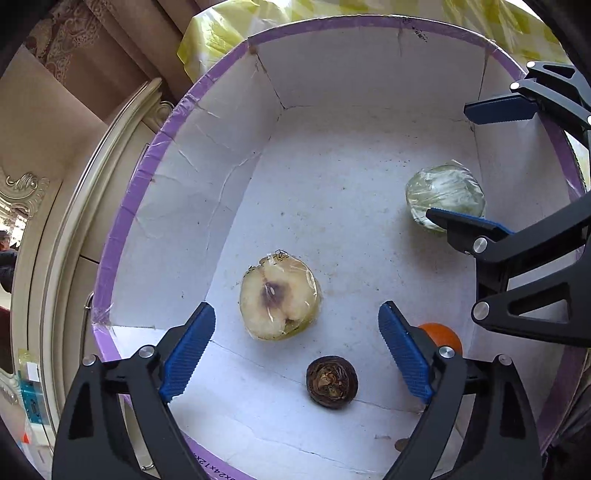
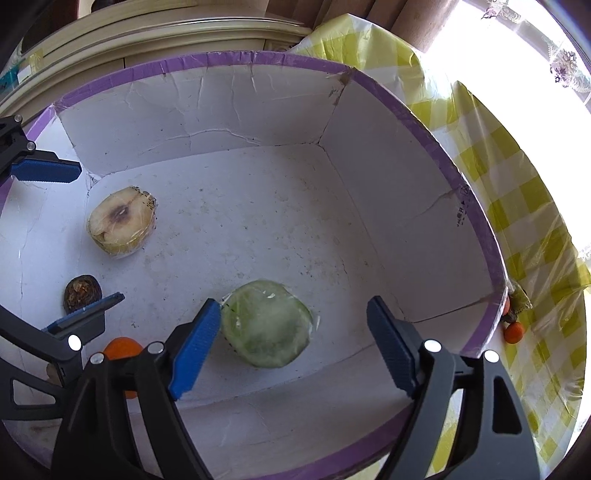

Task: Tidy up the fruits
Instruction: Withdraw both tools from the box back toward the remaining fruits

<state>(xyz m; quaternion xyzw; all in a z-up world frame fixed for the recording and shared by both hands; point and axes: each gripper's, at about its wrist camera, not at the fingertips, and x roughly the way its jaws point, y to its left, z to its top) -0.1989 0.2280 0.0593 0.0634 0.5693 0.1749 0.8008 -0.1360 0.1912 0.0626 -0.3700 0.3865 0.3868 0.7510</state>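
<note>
A white cardboard box with a purple rim [image 1: 147, 173] holds the fruit. On its floor lies a pale cut fruit half in cling film [image 1: 279, 297] [image 2: 120, 219], and my left gripper [image 1: 296, 308] [image 2: 99, 232] stands open over it, pads apart from it. A green wrapped fruit half [image 2: 267, 328] [image 1: 445, 194] lies below my right gripper [image 2: 293, 302] [image 1: 448, 160], which is open too; its left pad is close to the fruit's edge. A dark brown round fruit [image 1: 331, 381] [image 2: 82, 291] and an orange [image 1: 441, 336] [image 2: 122, 347] rest near the box's front wall.
The box stands on a table with a yellow checked cloth [image 2: 535, 206] under clear plastic. Small orange fruits [image 2: 514, 331] lie outside the box at its right wall. A cream carved cabinet [image 2: 147, 33] stands behind the box, with curtains further back.
</note>
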